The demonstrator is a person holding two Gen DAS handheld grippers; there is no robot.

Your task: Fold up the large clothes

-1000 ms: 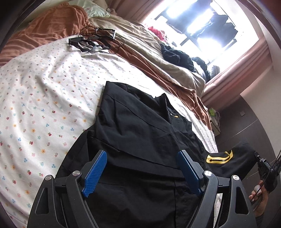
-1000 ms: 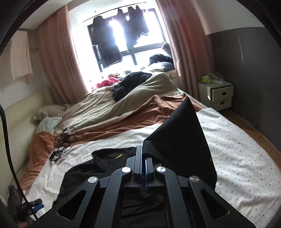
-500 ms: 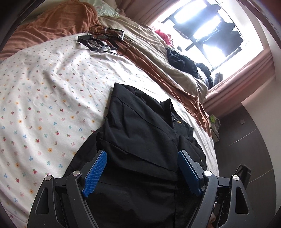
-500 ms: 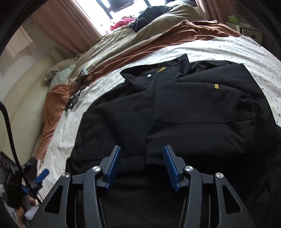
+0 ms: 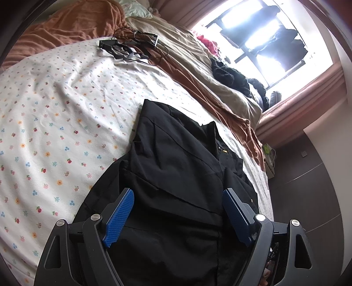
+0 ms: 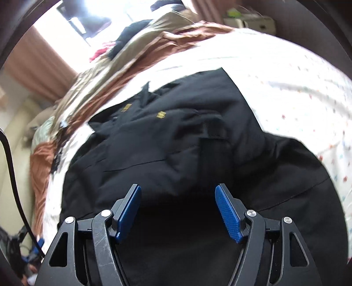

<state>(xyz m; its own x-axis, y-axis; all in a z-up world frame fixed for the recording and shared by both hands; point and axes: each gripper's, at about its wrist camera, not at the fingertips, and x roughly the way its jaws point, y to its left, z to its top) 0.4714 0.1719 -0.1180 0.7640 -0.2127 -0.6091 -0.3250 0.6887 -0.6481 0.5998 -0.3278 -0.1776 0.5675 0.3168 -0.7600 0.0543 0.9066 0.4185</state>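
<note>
A large black jacket [image 5: 176, 167] with small yellow marks lies on the flower-print bed sheet [image 5: 55, 123], sleeves folded inward over its body. It also shows in the right wrist view [image 6: 176, 136], blurred by motion. My left gripper [image 5: 178, 209] is open and empty, hovering over the jacket's lower part. My right gripper [image 6: 178, 206] is open and empty, just above the jacket's lower part. Both have blue pads.
A rumpled brown and beige blanket [image 5: 209, 72] lies along the far side of the bed. A tangle of black cables and frames [image 5: 132, 47] sits on the sheet near the pillows. Dark clothes [image 5: 233, 74] are piled by the bright window. A nightstand [image 6: 248, 19] stands at the right.
My right gripper let go of the jacket sleeve it held up, opened, and swung down over the jacket. The sleeve now lies folded on the jacket. The left gripper stayed open.
</note>
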